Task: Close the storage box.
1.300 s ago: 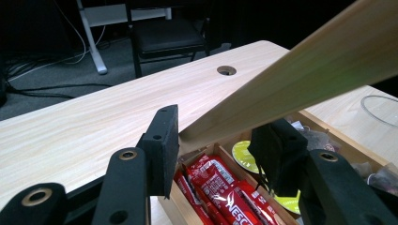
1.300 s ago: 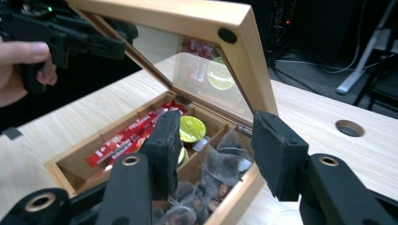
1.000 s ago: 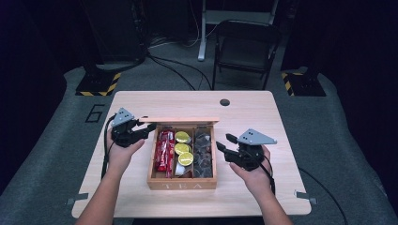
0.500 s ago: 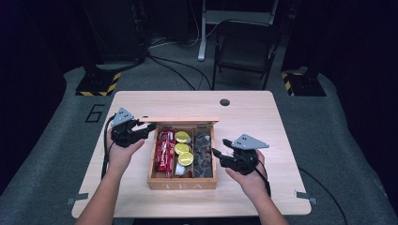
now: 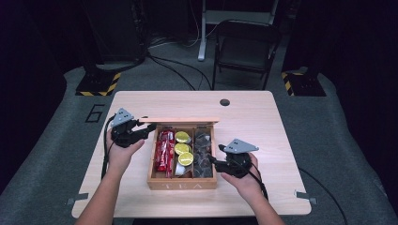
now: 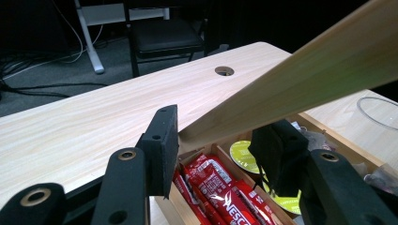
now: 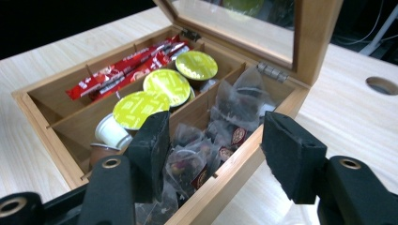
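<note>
A wooden tea box [image 5: 183, 183] stands mid-table with its windowed lid [image 5: 180, 120] raised upright. Inside lie red packets [image 5: 164, 150], green-topped capsules [image 5: 184, 149] and dark tea bags [image 5: 202, 152]. My left gripper [image 5: 148, 129] is open at the lid's left corner; in the left gripper view the lid [image 6: 291, 84] runs between the parted jaws [image 6: 217, 133]. Over the box's right wall [image 7: 244, 164], my right gripper [image 5: 213, 160] is open: one jaw is above the tea bags [image 7: 234, 108], the other outside the box.
The light wooden table [image 5: 263, 122] has a cable hole [image 5: 225, 102] behind the box. A folding chair [image 5: 246, 47] and cables are on the floor beyond the far edge. Bare tabletop lies to both sides of the box.
My right gripper has moved left and toward the near edge, bringing its jaws over the box's right wall. The left gripper has held still at the lid.
</note>
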Action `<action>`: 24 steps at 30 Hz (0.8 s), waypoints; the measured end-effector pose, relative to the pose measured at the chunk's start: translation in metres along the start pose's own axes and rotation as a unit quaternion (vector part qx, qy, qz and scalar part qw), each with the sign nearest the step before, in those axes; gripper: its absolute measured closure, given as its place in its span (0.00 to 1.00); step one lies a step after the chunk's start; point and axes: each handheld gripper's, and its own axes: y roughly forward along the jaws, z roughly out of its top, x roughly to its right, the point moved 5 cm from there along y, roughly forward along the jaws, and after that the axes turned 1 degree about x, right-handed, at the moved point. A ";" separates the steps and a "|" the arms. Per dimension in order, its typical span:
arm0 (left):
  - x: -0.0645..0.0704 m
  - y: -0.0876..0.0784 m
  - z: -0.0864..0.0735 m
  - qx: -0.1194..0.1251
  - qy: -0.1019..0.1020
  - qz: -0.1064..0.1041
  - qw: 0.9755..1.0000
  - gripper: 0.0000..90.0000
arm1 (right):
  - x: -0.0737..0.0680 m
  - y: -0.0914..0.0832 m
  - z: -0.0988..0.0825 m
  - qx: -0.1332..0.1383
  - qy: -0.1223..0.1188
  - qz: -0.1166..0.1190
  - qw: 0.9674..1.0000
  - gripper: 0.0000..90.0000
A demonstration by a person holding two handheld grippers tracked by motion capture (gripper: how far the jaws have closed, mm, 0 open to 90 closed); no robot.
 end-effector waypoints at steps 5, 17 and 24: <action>0.000 0.000 0.000 0.000 0.000 0.000 1.000 0.58 | -0.003 0.007 -0.006 -0.013 0.003 0.006 1.000 0.48; 0.000 0.000 -0.001 0.000 -0.002 -0.002 1.000 0.57 | -0.022 0.020 -0.013 -0.016 -0.035 0.035 0.999 0.58; 0.001 0.000 -0.001 0.000 -0.002 -0.001 1.000 0.57 | -0.028 0.027 -0.015 -0.022 -0.051 0.038 0.998 0.61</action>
